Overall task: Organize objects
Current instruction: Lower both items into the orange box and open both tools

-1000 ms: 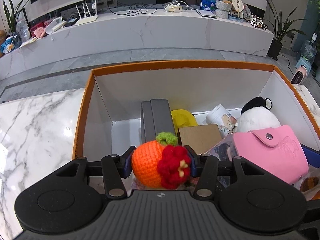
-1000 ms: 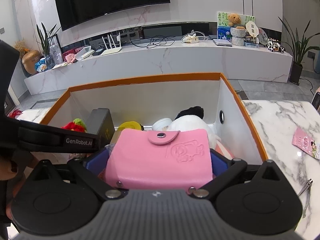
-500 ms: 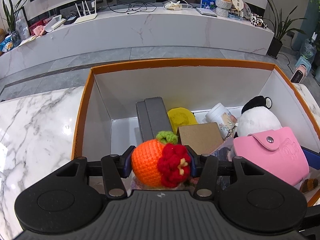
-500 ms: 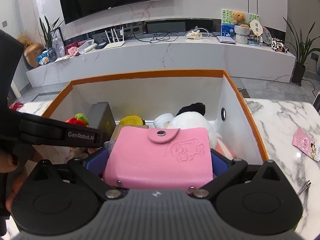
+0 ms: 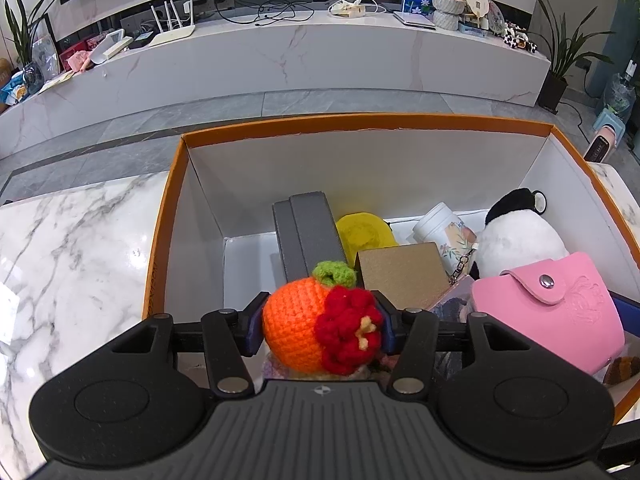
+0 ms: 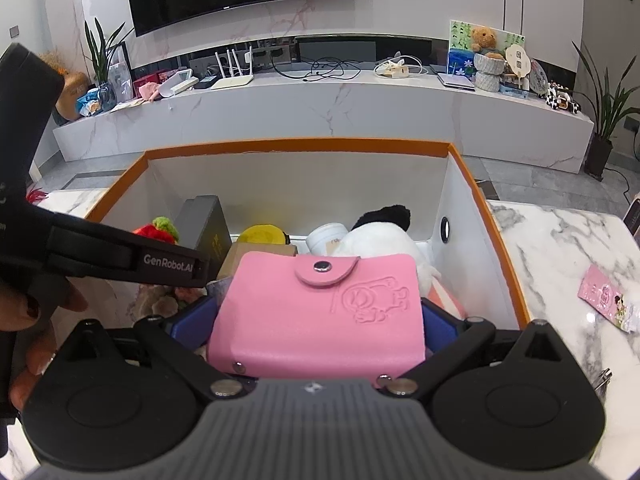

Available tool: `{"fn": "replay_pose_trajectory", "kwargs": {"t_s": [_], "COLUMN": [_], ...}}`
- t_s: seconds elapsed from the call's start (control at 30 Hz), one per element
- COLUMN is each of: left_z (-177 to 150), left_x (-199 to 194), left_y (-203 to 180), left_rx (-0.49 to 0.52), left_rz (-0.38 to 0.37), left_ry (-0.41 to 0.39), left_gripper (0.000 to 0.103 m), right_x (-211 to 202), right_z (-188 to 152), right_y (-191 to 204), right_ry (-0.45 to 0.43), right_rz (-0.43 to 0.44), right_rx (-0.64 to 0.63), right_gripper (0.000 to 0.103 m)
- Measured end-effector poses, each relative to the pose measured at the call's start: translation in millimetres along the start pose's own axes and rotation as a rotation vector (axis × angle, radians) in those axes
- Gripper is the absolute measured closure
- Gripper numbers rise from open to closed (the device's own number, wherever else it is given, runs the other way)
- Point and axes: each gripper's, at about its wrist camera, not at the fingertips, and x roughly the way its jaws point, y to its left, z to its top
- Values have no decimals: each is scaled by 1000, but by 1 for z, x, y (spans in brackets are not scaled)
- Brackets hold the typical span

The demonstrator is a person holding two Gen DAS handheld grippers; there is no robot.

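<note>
left gripper opening round orange crocheted fruit, over orange-rimmed white box | right gripper clamps pink snap wallet alongside

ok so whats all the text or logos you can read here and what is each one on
"GenRobot.AI": on the left gripper's arm.
Gold mark on the dark grey box: too small to read.
Print on the round fan and pink card: blurred, unreadable.
</note>
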Motion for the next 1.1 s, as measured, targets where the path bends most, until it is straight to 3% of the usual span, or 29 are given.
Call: {"fn": "replay_pose_trajectory", "kwargs": {"t_s": [0.57, 0.9, 1.03, 1.1], "left_z": [-2, -2, -2, -2], "left_x": [-7, -15, -15, -16], "left_y": [-3, -8, -7, -6], "left_rx": [-15, -19, -19, -24], "left_rz": [-22, -1, 4, 2], "left_ry": [-14, -48, -50, -52], "left_gripper": [24, 15, 15, 15], "right_x": [-5, -14, -10, -14], "right_z": [1, -5, -5, -4], "right_y": [2, 17, 4, 5], "right_ry": [-9, -84, -48, -78], "right_rz": [-2, -74, -4, -16], "right_rx": [-20, -205, -86, -89], "right_gripper": [1, 1, 1, 1]}}
